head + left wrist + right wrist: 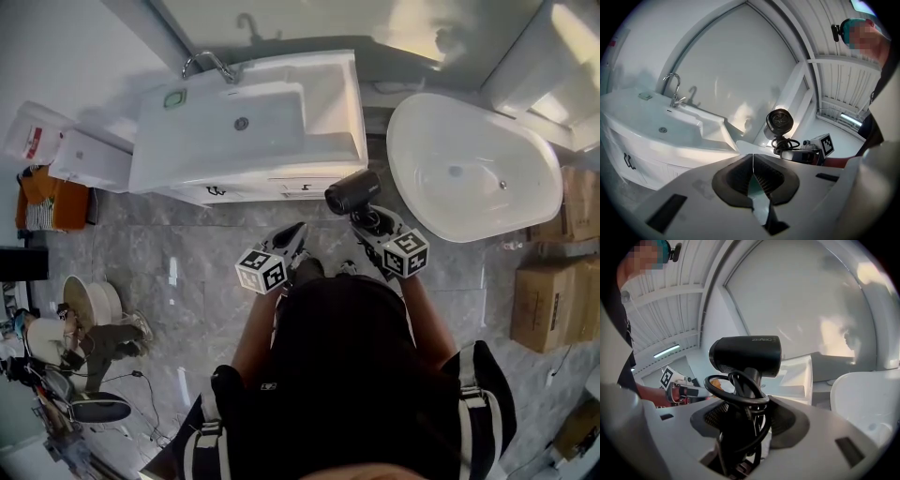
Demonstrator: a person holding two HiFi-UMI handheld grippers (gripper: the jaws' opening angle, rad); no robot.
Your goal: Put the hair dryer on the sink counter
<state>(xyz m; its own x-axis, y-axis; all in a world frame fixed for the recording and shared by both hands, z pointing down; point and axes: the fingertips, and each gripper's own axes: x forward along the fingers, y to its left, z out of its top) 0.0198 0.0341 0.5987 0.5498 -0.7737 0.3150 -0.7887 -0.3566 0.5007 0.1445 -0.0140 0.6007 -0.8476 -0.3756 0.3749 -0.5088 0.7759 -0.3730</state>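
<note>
A black hair dryer (352,192) with its cord coiled round the handle is held upright in my right gripper (372,223), whose jaws are shut on the handle; the barrel (746,356) stands above the jaws in the right gripper view. It hangs in the air just in front of the right end of the white sink counter (333,103). My left gripper (292,239) is shut with nothing in it, a little to the left and nearer to me. From the left gripper view the hair dryer (779,122) shows to the right of the sink counter (712,133).
A chrome tap (208,62) stands at the back of the basin (234,122). A white bathtub (473,169) sits right of the counter. Cardboard boxes (553,305) stand at the far right. A white box (89,159) and clutter lie at the left on the grey tiled floor (187,272).
</note>
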